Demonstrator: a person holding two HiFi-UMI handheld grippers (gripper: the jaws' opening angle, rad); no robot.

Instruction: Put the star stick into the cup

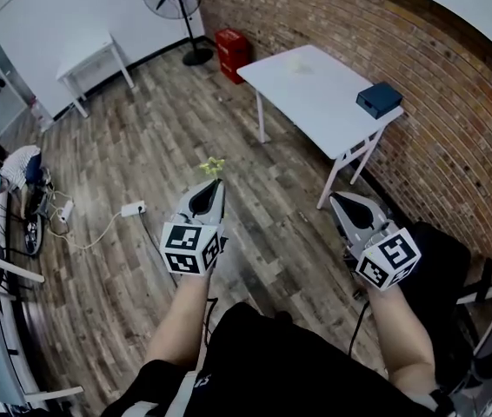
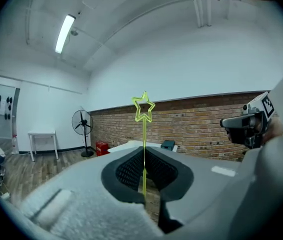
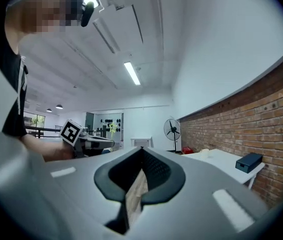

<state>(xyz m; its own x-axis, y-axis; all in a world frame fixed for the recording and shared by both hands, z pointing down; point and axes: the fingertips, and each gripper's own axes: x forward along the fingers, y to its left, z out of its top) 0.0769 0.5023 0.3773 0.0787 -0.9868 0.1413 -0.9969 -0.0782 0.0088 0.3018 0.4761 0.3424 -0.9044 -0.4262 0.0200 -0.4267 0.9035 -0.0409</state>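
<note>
Closest to the head camera are the person's 2 forearms, and each one holds a claw out over the wooden floor. Of these, the left claw (image 1: 212, 188) is clamped on the star stick (image 2: 143, 129): its jaws press on the thin yellow shaft, and the star stands upright above the tips. The right claw (image 1: 340, 200) has its jaws together with nothing between them. It points about level, beside the left one but apart from it.

The white table (image 1: 315, 102) stands ahead by the brick wall, well apart from both claws. On it lie a dark blue box (image 1: 379, 99) near the front corner and a pale thing (image 1: 297, 62) near the far end. I judge that this pale thing is the cup, so the step in hand is to carry the stick there.

To do it well, the left claw needs a firm grip, because the shaft is thin and can slip or turn between the pads. Over the cup, the free lower end should point down into the mouth and go in straight before the jaws part. The right claw could steady the cup if it is light.

The pale thing is too small to say surely that it is a cup, or whether it stands upright. In the left gripper view the lower end of the stick is lost behind the claw's body, and the head view shows only the star.
</note>
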